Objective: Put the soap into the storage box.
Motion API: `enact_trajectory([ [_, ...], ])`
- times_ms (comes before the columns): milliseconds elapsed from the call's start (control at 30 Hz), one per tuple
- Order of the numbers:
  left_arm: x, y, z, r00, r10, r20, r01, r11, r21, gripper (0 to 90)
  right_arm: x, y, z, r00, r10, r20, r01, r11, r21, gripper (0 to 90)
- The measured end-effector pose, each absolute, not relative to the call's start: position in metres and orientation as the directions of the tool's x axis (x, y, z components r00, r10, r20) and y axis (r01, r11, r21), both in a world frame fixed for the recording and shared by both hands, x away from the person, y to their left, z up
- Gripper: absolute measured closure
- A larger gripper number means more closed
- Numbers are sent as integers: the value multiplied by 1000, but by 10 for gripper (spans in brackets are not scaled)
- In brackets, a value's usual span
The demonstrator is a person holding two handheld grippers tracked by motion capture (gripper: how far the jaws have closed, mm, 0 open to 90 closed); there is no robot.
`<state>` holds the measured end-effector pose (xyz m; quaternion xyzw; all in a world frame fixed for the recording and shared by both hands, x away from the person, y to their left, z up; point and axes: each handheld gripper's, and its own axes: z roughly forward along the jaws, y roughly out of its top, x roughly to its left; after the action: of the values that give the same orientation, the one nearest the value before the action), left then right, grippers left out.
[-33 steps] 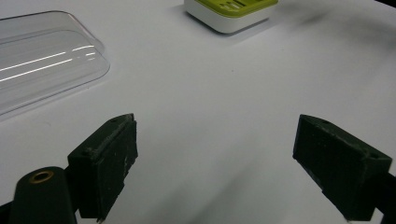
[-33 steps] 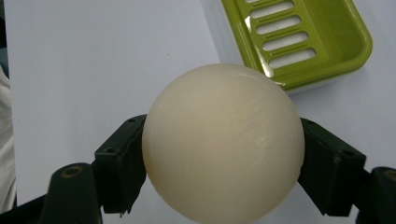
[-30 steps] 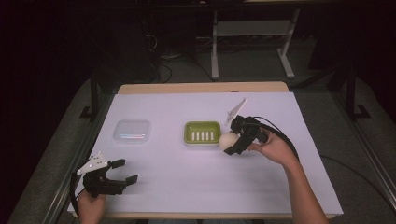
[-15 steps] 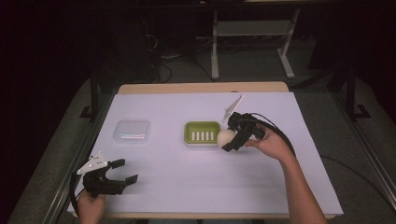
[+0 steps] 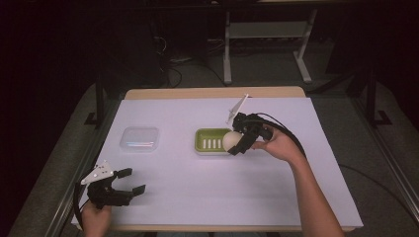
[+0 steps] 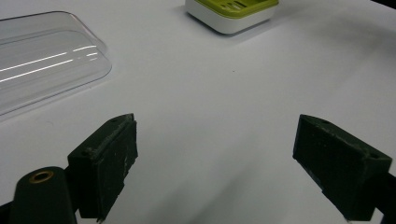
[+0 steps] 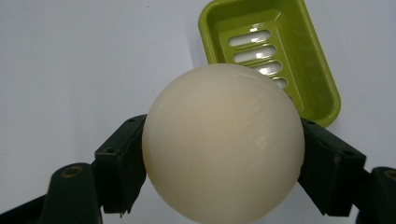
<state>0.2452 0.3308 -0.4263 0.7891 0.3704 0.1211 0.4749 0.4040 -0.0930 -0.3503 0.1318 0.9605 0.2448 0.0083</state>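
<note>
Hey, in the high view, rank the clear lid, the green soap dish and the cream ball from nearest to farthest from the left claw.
1. Clear lid, just beyond the left claw, left side of the table.
2. Green soap dish, mid-table.
3. Cream ball, at the dish's right end, held in the right claw.

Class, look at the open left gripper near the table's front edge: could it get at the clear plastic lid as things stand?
Probably yes. The left gripper is open and holds nothing, and bare table lies between it and the clear lid; the right gripper is busy over at the green dish.

No text, label, brand or number can be read anywhere.
</note>
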Motion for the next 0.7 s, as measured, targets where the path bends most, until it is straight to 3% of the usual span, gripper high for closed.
enact_trajectory([
  [700,246,330,-426,700,698,-155,467,-283,838,130,423,-60,-357,-972,232,33,219,849,481,237],
])
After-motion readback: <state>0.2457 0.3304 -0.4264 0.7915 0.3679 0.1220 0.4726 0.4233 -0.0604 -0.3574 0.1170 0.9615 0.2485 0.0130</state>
